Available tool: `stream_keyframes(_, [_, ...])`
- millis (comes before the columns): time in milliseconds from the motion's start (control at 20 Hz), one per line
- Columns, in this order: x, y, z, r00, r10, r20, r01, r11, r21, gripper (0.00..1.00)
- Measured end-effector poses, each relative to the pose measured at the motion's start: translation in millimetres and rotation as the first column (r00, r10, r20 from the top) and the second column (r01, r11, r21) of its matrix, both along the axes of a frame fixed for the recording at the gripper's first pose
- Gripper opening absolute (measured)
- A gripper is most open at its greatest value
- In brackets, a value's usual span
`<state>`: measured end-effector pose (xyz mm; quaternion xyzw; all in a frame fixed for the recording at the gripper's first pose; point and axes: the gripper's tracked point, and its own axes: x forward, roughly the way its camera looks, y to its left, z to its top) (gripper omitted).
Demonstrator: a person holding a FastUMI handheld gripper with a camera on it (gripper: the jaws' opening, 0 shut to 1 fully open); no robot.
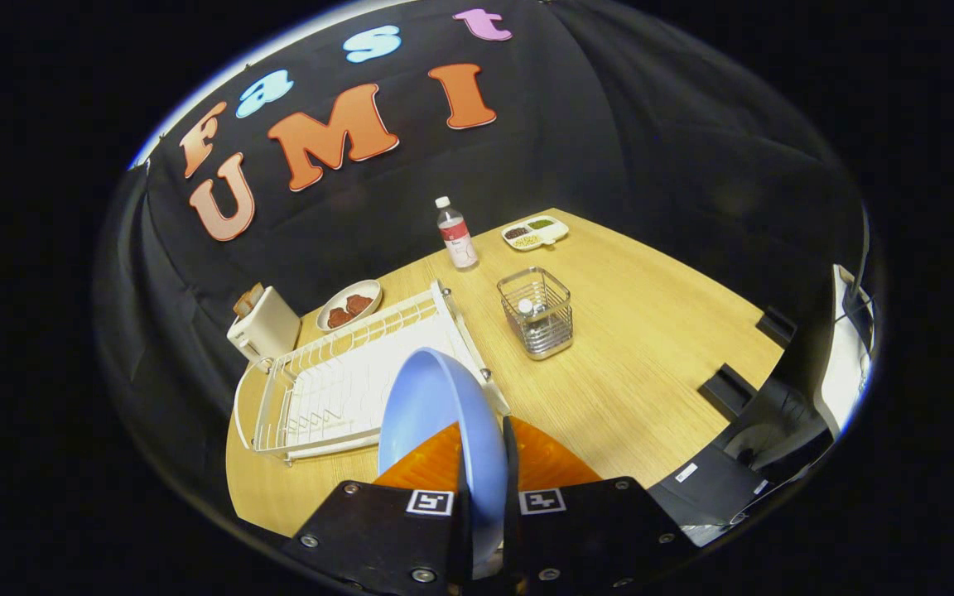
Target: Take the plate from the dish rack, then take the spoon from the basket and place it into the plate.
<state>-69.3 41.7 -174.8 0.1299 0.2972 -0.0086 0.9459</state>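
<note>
Two fingers of the gripper (485,488) clamped on the blue plate (436,414) at lower centre, held on edge, white dish rack (320,389) behind – left of centre, wire basket (536,312) mid-frame, wooden table (651,348), bottle (455,233) beyond – black cloth wall.

gripper view | riding on the gripper (485,497), looking forward and down along its fingers | sitting above the wooden table (651,348) | plate (444,430) very near the lens | dish rack (336,389) near, booth wall far behind
</note>
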Motion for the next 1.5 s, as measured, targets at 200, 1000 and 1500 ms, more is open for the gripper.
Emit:
stream_keyframes(200, [-9,-13,-24,0.999,-0.024,-0.038,0.025,0.999,0.041,0.14])
stream_keyframes(1000, [2,-6,-97,0.986,-0.026,-0.164,0.066,0.968,0.244,0.15])
stream_keyframes(1500, [8,-27,-100,0.979,-0.067,-0.192,0.1,0.981,0.165,0.54])
